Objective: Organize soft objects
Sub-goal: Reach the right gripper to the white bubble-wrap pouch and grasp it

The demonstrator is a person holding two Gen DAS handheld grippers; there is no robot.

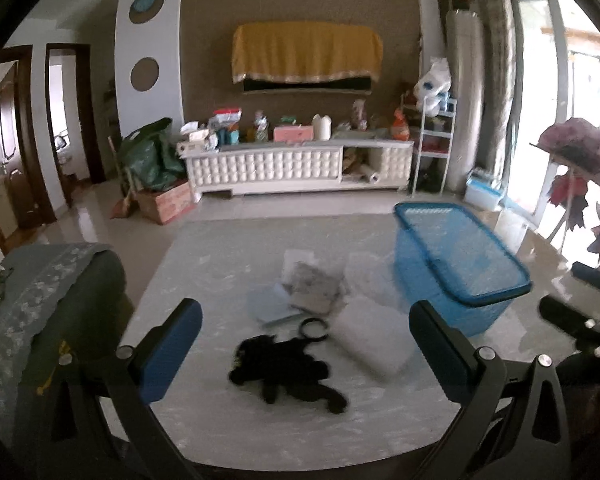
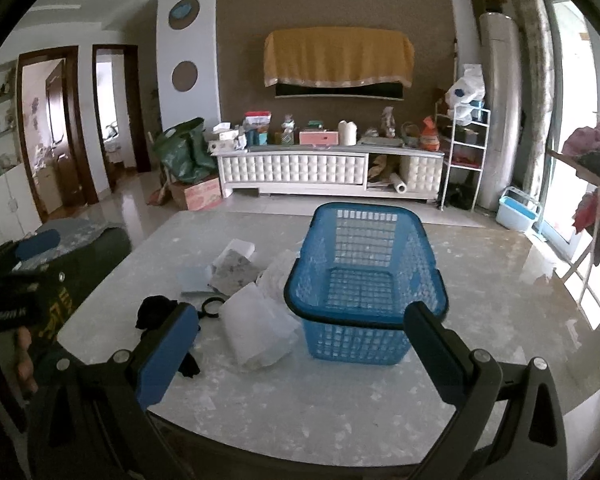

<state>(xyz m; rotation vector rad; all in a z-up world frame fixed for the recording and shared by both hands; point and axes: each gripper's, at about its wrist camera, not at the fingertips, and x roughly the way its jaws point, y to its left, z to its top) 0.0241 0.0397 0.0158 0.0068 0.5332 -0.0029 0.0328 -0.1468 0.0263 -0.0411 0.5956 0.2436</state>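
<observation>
A black soft toy (image 1: 288, 372) lies on the marble table (image 1: 220, 264), between and just beyond my left gripper's (image 1: 306, 344) open fingers. Behind it lie a white foam block (image 1: 372, 340), a grey patterned cloth (image 1: 316, 286), a pale blue pad (image 1: 272, 304) and clear bubble wrap (image 1: 368, 272). An empty blue plastic basket (image 1: 460, 264) stands to the right. In the right wrist view my right gripper (image 2: 302, 340) is open and empty above the table, facing the basket (image 2: 364, 280); the black toy (image 2: 156, 312) is partly behind its left finger, next to the foam block (image 2: 260, 328).
A black ring (image 1: 314, 328) lies by the toy. A chair with a grey cover (image 1: 52, 300) stands left of the table. A white TV cabinet (image 1: 300, 164) lines the far wall. A clothes rack (image 1: 580, 184) stands at right.
</observation>
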